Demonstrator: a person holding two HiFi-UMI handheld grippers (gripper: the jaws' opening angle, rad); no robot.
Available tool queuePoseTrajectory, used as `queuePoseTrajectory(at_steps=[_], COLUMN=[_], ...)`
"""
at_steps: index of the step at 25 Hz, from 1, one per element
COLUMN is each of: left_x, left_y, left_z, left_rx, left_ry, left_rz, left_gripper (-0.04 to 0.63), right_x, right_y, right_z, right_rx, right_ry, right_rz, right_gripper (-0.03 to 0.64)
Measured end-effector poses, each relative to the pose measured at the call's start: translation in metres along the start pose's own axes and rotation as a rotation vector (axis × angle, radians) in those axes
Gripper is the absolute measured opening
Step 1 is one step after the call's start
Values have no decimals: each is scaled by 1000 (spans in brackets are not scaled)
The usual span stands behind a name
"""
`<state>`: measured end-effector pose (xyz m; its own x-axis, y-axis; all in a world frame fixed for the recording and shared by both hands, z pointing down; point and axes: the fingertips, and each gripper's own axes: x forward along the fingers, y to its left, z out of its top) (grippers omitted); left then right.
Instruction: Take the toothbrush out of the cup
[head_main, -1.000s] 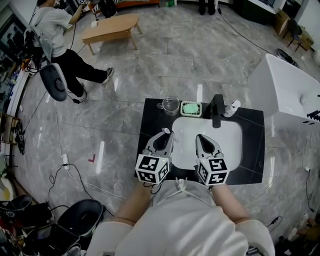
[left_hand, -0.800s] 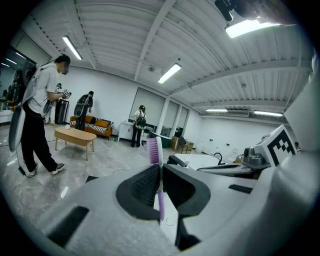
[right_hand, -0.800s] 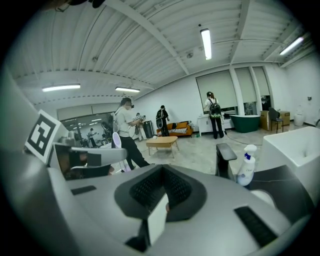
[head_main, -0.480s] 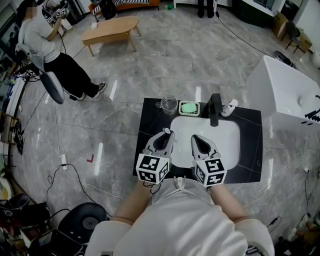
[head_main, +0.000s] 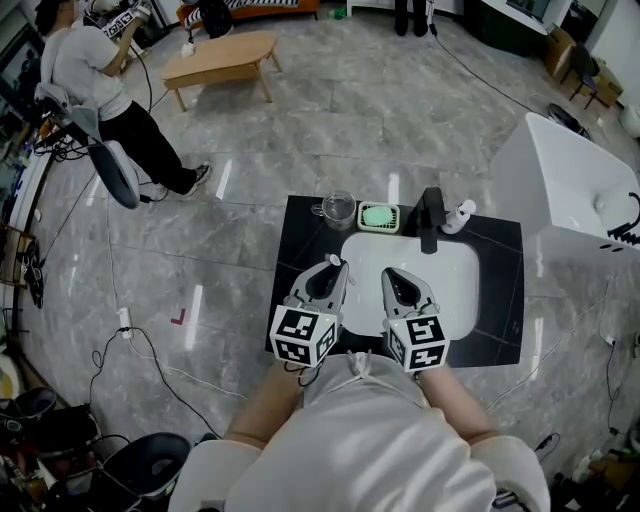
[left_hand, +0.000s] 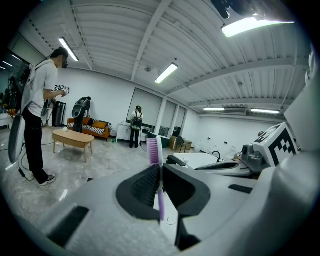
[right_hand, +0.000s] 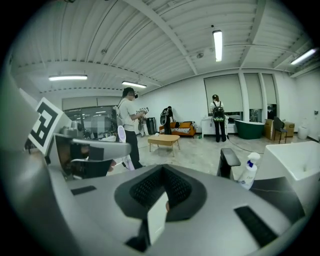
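Toothbrush (left_hand: 159, 186) is out of the cup: purple handle clamped between the left gripper's (head_main: 333, 268) jaws, standing upright with the bristle head above the jaw tips. The head view shows only its pale tip poking past the jaws.

Left gripper hangs over the 9 o'clock edge of the white sink (head_main: 455, 268), near the person's body. Glass cup (head_main: 339, 209) sits on the black desk (head_main: 503, 290) at about 12 o'clock from that gripper, well apart from the brush. The cup looks empty as far as I can make out, upright with its handle at 9 o'clock.

Right gripper (head_main: 391, 274) is at 3 o'clock of the left one, over the basin. Its jaws are together and I can't see anything gripped. A pale sliver shows low between them, and I can't tell what it is.

Other things on the desk:
- green soap dish (head_main: 381, 216) at 3 o'clock of the cup
- black faucet (head_main: 434, 218) at the sink's 12 o'clock
- white bottle (head_main: 462, 213) at 3 o'clock of the faucet

Progress: I'd call the task's one step done, since the brush is lifted clear and nothing of it touches the cup. What's left, if anything, is putting it down; the task names no spot for it. The grip sits low on a thin handle, so the brush could pivot if it swings.
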<state>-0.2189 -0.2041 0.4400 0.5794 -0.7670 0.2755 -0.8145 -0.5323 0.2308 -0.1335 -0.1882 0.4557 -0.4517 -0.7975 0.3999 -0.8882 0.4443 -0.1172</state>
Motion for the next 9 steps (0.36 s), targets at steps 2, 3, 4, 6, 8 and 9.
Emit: queuePoseTrajectory(at_steps=[2,3,4,6,8,9], left_x=[1,2,2,4,5,6], left_y=[1,2,2,1,1,1], left_z=[0,-1,-1,-1,-1,-1], left_rx=[-4,-6,-7,-9,-10,-10], left_ry=[3,4,3,2,3,4], left_rz=[-3,-4,-6,-9,-11,-13], left_gripper=[34,34,34,34,34,34], right_x=[2,2,3,4,6,6], right_y=[0,0,0,0,-1,-1], right_z=[0,0,-1,-1,-1,-1], right_rx=[0,2,4,6,7,8], right_ry=[2,3,3,3,2,1], right_rz=[0,0,0,1,3,3], right_gripper=[26,26,26,26,26,26])
